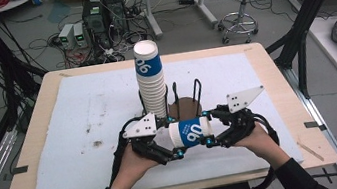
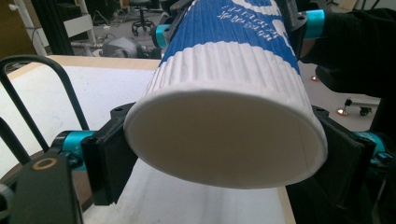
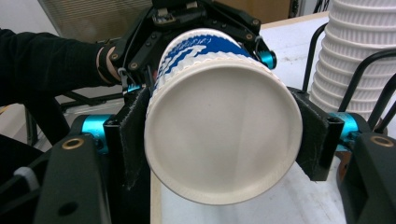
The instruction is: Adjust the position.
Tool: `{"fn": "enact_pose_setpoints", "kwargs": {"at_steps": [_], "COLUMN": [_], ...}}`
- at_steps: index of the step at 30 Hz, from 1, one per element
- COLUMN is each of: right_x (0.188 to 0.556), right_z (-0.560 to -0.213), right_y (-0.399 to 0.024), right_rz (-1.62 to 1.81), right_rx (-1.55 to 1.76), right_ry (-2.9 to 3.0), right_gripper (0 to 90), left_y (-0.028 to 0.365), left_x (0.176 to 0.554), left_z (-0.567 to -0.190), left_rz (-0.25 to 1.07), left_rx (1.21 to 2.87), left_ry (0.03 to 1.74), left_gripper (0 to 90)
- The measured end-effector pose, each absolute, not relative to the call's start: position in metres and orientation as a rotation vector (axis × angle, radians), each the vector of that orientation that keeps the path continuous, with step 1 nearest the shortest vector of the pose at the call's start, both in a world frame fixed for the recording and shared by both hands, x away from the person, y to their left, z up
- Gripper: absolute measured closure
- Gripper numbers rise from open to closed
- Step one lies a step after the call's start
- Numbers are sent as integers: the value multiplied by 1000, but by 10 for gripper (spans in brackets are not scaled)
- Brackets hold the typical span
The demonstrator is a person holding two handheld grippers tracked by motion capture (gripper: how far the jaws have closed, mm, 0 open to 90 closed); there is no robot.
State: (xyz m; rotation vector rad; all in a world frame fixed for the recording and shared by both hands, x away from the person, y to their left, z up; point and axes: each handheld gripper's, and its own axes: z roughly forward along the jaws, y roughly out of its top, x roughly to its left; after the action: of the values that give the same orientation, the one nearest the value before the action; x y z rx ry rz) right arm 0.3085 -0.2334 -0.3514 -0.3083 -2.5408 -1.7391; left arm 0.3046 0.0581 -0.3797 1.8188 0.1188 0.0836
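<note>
White and blue paper cup (image 1: 190, 132) lies on its side between my two claws, just at six o'clock from the wire holder (image 1: 187, 103) and the tall stack of cups (image 1: 150, 79) on the white mat (image 1: 87, 137). My right claw (image 3: 223, 140) is clenched on one end of the cup. My left claw (image 2: 224, 154) has its pads against the other end, so both grasp the same cup above the table (image 1: 36, 101).

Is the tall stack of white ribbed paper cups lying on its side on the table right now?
No. The tall stack of white ribbed paper cups stands upright in the black wire holder, behind both grippers.
</note>
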Motion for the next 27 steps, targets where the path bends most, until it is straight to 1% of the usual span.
{"fn": "enact_pose_setpoints", "kwargs": {"at_steps": [5,6,10,12,14,23,24,27], "right_x": [308,308,306,304,301,298,298,298], "right_z": [-352,-353,-348,-345,-344,-350,-351,-351], "right_y": [-233,-232,-231,-230,-226,-212,-211,-213], "right_rz": [-1721,-1710,-1668,-1631,-1587,-1428,-1427,-1446], "right_rx": [-306,-313,-318,-272,-248,-177,-165,-146], "right_ry": [-2559,-2585,-2661,-2718,-2778,-2897,-2893,-2890], "right_gripper": [288,248,219,219,219,224,277,283], "left_y": [59,58,58,57,53,50,50,52], "left_x": [304,304,304,304,302,299,299,299], "left_z": [-377,-376,-371,-370,-369,-366,-365,-365], "left_rz": [97,97,127,133,161,164,165,163], "left_rx": [1859,1872,1956,1978,2051,2080,2081,2050], "left_ry": [105,107,81,75,47,37,33,41], "left_gripper": [192,192,192,192,192,193,192,170]}}
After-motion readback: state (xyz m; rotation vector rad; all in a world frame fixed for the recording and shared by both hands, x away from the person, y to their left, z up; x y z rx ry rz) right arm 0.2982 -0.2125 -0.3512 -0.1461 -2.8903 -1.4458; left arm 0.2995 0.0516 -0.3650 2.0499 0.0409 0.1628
